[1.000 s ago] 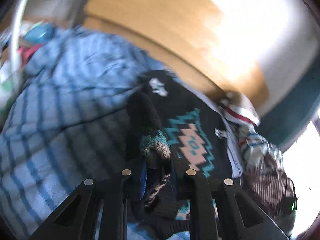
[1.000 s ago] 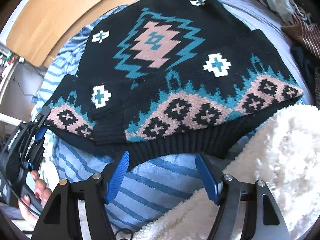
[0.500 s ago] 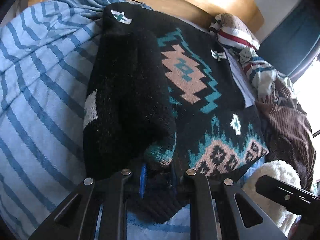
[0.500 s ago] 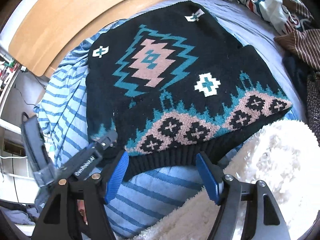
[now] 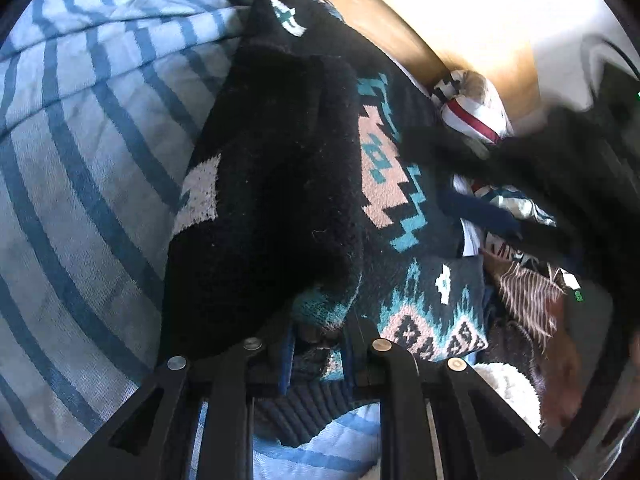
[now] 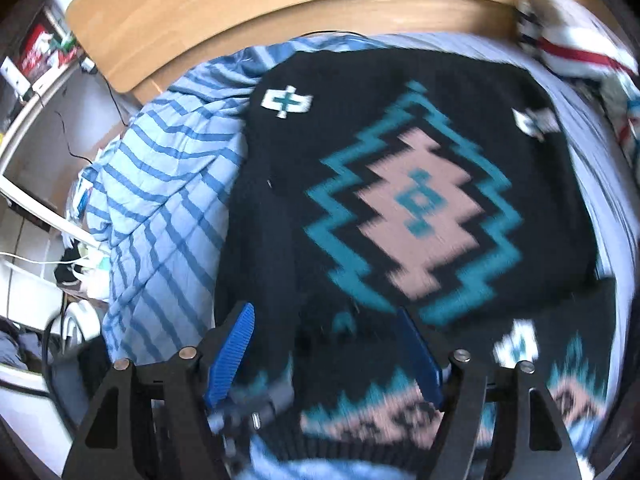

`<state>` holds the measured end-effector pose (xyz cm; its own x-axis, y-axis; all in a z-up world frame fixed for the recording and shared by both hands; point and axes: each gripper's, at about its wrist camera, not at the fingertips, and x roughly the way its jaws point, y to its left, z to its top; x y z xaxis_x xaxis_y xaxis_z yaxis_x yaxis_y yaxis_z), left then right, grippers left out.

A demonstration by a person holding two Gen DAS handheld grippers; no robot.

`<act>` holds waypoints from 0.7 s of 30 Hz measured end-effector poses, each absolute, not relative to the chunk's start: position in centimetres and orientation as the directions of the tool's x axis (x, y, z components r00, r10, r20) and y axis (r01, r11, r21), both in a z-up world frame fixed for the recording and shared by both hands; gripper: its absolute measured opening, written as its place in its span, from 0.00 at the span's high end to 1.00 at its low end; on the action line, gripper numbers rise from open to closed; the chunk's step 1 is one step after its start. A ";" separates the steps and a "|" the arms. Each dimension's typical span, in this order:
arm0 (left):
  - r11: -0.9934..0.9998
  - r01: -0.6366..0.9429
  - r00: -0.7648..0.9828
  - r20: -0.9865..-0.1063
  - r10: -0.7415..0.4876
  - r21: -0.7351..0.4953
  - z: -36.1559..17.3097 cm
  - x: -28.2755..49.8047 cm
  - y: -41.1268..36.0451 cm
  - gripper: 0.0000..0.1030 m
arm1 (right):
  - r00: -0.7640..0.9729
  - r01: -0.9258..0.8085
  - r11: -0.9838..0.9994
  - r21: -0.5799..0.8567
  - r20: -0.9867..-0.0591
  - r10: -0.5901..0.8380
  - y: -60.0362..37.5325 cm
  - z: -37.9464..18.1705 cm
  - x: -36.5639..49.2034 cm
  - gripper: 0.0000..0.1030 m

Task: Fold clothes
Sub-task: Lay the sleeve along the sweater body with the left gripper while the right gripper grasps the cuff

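A black knitted sweater with a teal and pink zigzag diamond pattern [image 6: 416, 208] lies spread flat on the bed, on top of a light blue duvet with darker blue stripes [image 6: 168, 200]. Its ribbed hem is nearest the cameras and its shoulders point toward the pale wooden headboard [image 6: 240, 12].

The left tool [image 5: 316, 344] has its two fingers drawn close together, pinching the teal-trimmed cuff of one sleeve [image 5: 320, 312]. That sleeve is folded across the left side of the sweater body, showing its plain black inside face, and it covers part of the diamond pattern in the left wrist view.

The right tool [image 6: 324, 344] has its blue-padded fingers [image 6: 232, 352] spread wide apart with nothing between them, hanging just above the lower part of the sweater near the hem. The right wrist view is smeared by motion blur, so whether the fingers touch the knit cannot be told.

To the right of the sweater, a heap of other clothes [image 5: 520, 220] sits on the bed, among it a white garment with a red stripe [image 5: 476, 116] and a brown striped piece [image 5: 528, 292]. A white fluffy fleece blanket [image 5: 504, 384] lies just beside the hem corner.
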<state>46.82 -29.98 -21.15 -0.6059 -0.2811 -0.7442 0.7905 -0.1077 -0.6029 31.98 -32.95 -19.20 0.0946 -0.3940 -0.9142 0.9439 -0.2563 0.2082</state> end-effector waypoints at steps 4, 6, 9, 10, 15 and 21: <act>-0.117 0.794 -0.603 -0.748 -0.277 -0.597 -21.2 46.7 -30.0 0.81 | 0.081 0.959 -0.234 0.161 -0.944 -0.319 -36.0 -21.1 33.4 0.25; -0.106 0.779 -0.620 -0.735 -0.273 -0.618 -21.4 46.9 -30.1 0.81 | 0.084 0.964 -0.220 0.151 -0.954 -0.287 -36.8 -22.2 34.0 0.25; -0.115 0.777 -0.624 -0.733 -0.272 -0.619 -21.3 46.8 -30.2 0.81 | 0.128 0.956 -0.227 0.187 -0.960 -0.250 -37.3 -23.6 34.1 0.27; -0.122 0.779 -0.622 -0.734 -0.273 -0.615 -21.3 46.7 -30.2 0.81 | 0.141 0.953 -0.228 0.199 -0.958 -0.248 -37.3 -23.9 33.9 0.37; -0.228 0.749 -0.662 -0.688 -0.296 -0.622 -19.7 45.6 -29.1 0.81 | 0.196 0.946 -0.190 0.262 -0.932 -0.305 -36.1 -22.8 33.7 0.79; -0.295 0.691 -0.722 -0.648 -0.244 -0.660 -19.1 44.2 -28.4 0.79 | 0.175 0.926 -0.244 0.288 -0.900 -0.400 -32.4 -19.5 30.2 0.80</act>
